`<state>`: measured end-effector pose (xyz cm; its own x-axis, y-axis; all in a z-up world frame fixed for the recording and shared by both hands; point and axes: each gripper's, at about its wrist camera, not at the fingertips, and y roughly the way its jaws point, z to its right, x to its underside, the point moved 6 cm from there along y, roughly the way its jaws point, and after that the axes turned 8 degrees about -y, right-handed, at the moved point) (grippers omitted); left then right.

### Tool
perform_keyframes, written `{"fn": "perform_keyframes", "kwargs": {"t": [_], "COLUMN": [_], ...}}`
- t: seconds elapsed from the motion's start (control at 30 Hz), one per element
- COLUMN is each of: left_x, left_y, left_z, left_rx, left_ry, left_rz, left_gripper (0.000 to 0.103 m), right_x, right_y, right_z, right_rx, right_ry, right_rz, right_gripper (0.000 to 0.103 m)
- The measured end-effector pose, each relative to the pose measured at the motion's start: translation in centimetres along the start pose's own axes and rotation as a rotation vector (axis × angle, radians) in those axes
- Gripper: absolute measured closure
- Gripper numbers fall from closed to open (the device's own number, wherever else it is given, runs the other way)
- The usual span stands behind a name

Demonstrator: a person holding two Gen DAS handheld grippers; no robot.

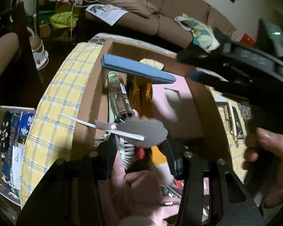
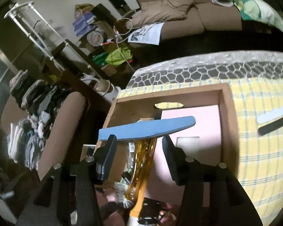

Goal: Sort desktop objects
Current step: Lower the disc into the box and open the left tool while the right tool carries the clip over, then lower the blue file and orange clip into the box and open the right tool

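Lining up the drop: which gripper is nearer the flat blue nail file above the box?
Right gripper: open tips at the blue nail file. Left gripper sits farther below.

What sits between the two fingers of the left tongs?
In the left wrist view, a grey card shape on a white stick spans the gap between the left tongs' fingers, above the open cardboard box.

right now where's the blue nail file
The blue nail file hangs in the air over the open cardboard box, just ahead of the open right gripper; in the left wrist view it sits above the clear bottle.
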<state>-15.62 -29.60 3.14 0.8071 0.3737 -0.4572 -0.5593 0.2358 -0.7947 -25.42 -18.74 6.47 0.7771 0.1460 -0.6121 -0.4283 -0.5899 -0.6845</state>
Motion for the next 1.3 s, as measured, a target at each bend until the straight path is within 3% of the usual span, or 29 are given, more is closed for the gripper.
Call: {"fn": "perform_keyframes", "kwargs": {"t": [0.03,0.13,0.2,0.3,0.6,0.9,0.93,0.97,1.0,1.07,1.2,1.3], "left_x": [0.0,-0.3,-1.1,-2.1,-3.0,-3.0,-2.9,-2.9,-2.9,-2.9,-2.9,-2.8], "left_y": [0.2,-0.5,-2.1,-4.4,-6.3,-4.9,-4.9,-4.9,-4.8,-4.7,-4.7,-5.0], "left_z": [-0.1,-0.2,-0.3,-1.4,-4.2,-3.9,-3.9,-3.9,-4.0,-4.0,-3.8,-3.6], "left_rx": [0.000,0.046,0.085,0.130,0.172,0.187,0.189,0.188,0.186,0.187,0.195,0.204], "left_ry": [-0.010,-0.051,-0.082,-0.143,-0.232,-0.226,-0.224,-0.224,-0.224,-0.225,-0.227,-0.225], "left_rz": [-0.006,-0.007,0.026,0.076,0.118,0.085,0.085,0.085,0.083,0.077,0.081,0.083], "left_gripper": [0.038,0.031,0.027,0.027,0.027,0.027,0.027,0.027,0.027,0.027,0.027,0.027], "right_x": [0.1,-0.1,-0.2,-0.4,-0.6,0.2,0.2,0.1,-0.1,-0.7,-1.8,-2.2], "right_y": [-0.1,-0.1,0.1,1.1,7.2,12.1,12.4,12.4,12.3,11.8,10.0,8.3], "right_z": [-0.1,-0.7,-1.1,-1.7,-3.7,-4.1,-4.0,-3.9,-3.8,-3.4,-2.5,-1.3], "right_rx": [0.008,0.039,0.058,0.093,0.200,0.182,0.178,0.180,0.184,0.177,0.177,0.145], "right_ry": [-0.015,-0.073,-0.120,-0.239,-0.631,-0.798,-0.809,-0.817,-0.816,-0.781,-0.699,-0.554], "right_rz": [0.000,-0.007,-0.014,-0.056,-0.207,-0.288,-0.294,-0.293,-0.292,-0.290,-0.288,-0.297], "right_gripper": [0.047,0.047,0.037,0.030,0.029,0.028,0.029,0.043,0.064,0.065,0.084,0.087]}}
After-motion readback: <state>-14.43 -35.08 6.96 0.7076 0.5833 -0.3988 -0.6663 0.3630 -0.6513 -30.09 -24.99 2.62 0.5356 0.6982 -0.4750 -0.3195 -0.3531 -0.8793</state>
